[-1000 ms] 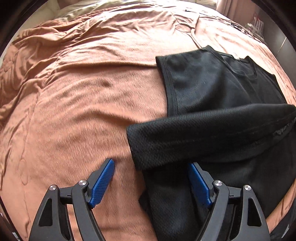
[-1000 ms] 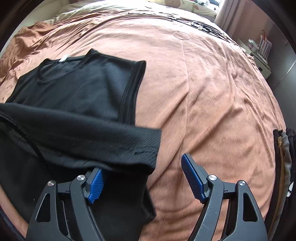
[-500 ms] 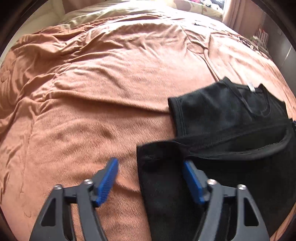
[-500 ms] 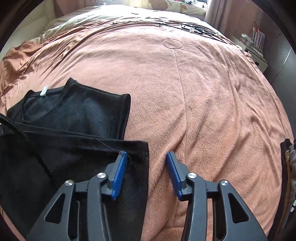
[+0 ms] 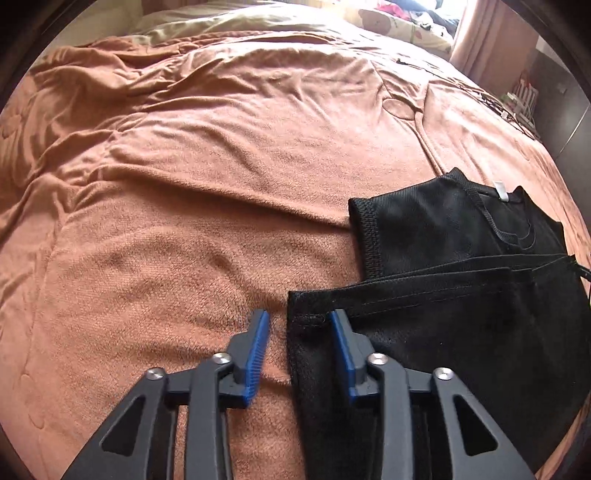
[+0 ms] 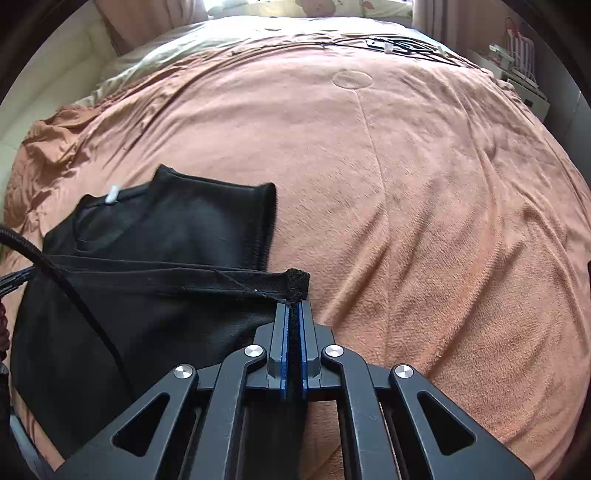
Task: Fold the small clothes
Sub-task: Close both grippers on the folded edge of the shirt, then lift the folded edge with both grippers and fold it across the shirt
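A black sleeveless top [image 5: 461,280] lies on the orange-brown blanket [image 5: 184,192], its lower half folded up over the chest, with a white neck label [image 5: 500,190] at the far end. My left gripper [image 5: 299,315] straddles the fold's left corner and its jaws are closing. The right pad rests on the cloth, while the left pad stands clear over bare blanket. In the right wrist view my right gripper [image 6: 293,304] is shut on the right corner of the top [image 6: 166,295], and a nub of hem sticks out past the pads.
The blanket [image 6: 424,184] covers the whole bed, wrinkled toward the left. Pale pillows [image 5: 399,29] and dark cables [image 6: 399,44] lie at the far end. A white shelf [image 6: 521,70] stands beyond the right edge. A black braided cord [image 6: 74,288] crosses the top.
Both grippers slid along the fold to its outer corners. The right jaws closed fully on the corner. The left jaws narrowed around theirs. The folded flap now lies flatter.
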